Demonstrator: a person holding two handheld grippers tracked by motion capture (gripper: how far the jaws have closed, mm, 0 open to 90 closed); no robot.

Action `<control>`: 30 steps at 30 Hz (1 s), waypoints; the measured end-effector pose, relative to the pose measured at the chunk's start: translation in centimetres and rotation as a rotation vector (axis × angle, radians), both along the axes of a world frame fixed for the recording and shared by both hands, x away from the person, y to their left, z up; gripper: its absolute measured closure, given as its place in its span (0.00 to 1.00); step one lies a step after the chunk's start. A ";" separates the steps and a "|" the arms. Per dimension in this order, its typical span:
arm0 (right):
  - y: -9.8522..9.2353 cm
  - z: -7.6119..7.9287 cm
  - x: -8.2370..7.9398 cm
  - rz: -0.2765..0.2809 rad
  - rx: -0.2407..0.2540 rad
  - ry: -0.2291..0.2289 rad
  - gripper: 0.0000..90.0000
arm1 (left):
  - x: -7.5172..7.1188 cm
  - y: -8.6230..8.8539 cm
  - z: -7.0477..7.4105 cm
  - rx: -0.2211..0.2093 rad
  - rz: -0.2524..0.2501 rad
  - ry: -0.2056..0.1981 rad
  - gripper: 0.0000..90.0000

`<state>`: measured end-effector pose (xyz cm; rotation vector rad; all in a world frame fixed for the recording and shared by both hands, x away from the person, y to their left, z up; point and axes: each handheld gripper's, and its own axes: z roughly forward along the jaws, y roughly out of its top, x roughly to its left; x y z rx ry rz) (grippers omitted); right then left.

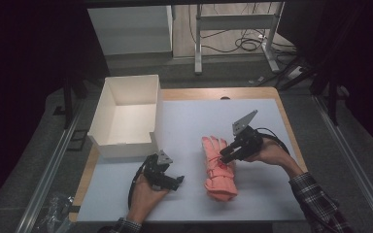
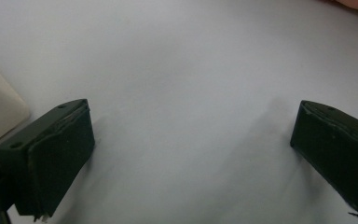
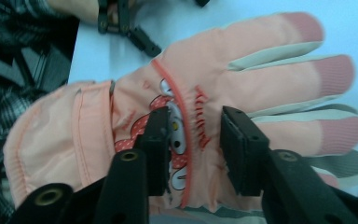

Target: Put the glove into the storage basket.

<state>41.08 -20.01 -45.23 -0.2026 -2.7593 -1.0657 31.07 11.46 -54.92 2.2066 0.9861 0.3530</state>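
- Table (image 1: pixel 184 121): white mat, box (image 1: pixel 126 116) sat at far left.
- Glove (image 1: pixel 218 167) lay flat, right of centre, fingers pointing away from the person.
- Right gripper (image 3: pixel 191 149) was down on glove's back, jaws part open over the cartoon patch, pads not pinching.
- Left gripper (image 2: pixel 191 154) rested on bare mat, jaws wide, nothing between.

High overview, two close-ups (jaw-mounted)

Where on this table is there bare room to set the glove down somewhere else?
The white mat is bare beyond the pink glove, between the white box and the table's right edge. The box floor is bare too. It is crowded near the front, around the left gripper and right gripper.
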 end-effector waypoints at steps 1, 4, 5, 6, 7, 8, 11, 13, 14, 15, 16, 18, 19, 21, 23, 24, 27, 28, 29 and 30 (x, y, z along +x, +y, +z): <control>-0.2 0.1 0.0 -0.016 0.010 0.002 0.67 | 0.0 0.0 0.0 0.000 0.000 0.000 0.00; -0.7 0.5 0.2 -0.065 0.028 -0.009 0.63 | 0.0 0.0 0.0 0.000 0.000 0.000 0.00; -1.0 0.6 0.2 -0.095 0.035 -0.019 0.63 | 0.0 0.0 0.0 0.000 0.000 0.000 0.00; -1.5 0.6 0.4 -0.148 0.038 -0.027 0.62 | 0.0 0.0 0.0 0.000 0.000 0.000 0.00; -1.5 0.6 0.4 -0.148 0.038 -0.027 0.62 | 0.0 0.0 0.0 0.000 0.000 0.000 0.00; -1.6 0.6 0.4 -0.167 0.042 -0.030 0.61 | 0.0 0.0 0.0 0.000 0.000 0.000 0.00; -2.4 0.5 0.3 -0.256 0.056 -0.046 0.61 | 0.0 0.0 0.0 0.000 0.000 0.000 0.00; -2.9 0.3 0.2 -0.321 0.065 -0.050 0.61 | 0.0 0.0 0.0 0.000 0.001 0.001 0.00; -3.1 0.2 0.1 -0.363 0.061 -0.059 0.60 | 0.0 0.0 0.0 -0.001 0.001 0.001 0.00; -3.4 0.0 0.1 -0.401 0.062 -0.065 0.60 | 0.0 0.0 0.0 -0.001 0.001 0.001 0.00; -4.0 -0.4 -0.1 -0.446 0.073 -0.060 0.59 | 0.0 0.0 0.0 -0.001 0.001 0.001 0.00; -4.2 -0.6 -0.3 -0.462 0.073 -0.061 0.59 | 0.0 0.0 0.0 -0.001 0.001 0.001 0.00; -4.7 -1.1 -0.6 -0.474 0.061 -0.071 0.58 | 0.0 0.0 0.0 -0.001 0.001 0.001 0.00; -4.8 -1.4 -0.8 -0.481 0.058 -0.076 0.58 | 0.0 0.0 0.0 -0.006 0.004 0.001 0.00; -5.3 -2.2 -1.8 -0.505 0.056 -0.095 0.55 | 0.0 0.0 0.0 -0.005 0.003 0.001 0.00; -5.5 -2.4 -2.1 -0.515 0.057 -0.102 0.54 | 0.0 0.0 0.0 -0.004 0.003 0.001 0.00; -5.8 -2.9 -2.8 -0.549 0.069 -0.102 0.51 | 0.0 0.0 0.0 -0.004 0.003 0.001 0.00; -6.0 -3.2 -3.1 -0.567 0.076 -0.093 0.51 | 0.0 0.0 0.0 -0.004 0.003 0.001 0.00; -6.1 -3.4 -3.4 -0.578 0.083 -0.083 0.50 | 0.0 0.0 0.0 -0.004 0.003 0.001 0.00; -6.2 -3.6 -3.6 -0.586 0.086 -0.081 0.49 | 0.0 0.0 0.0 -0.004 0.003 0.001 0.00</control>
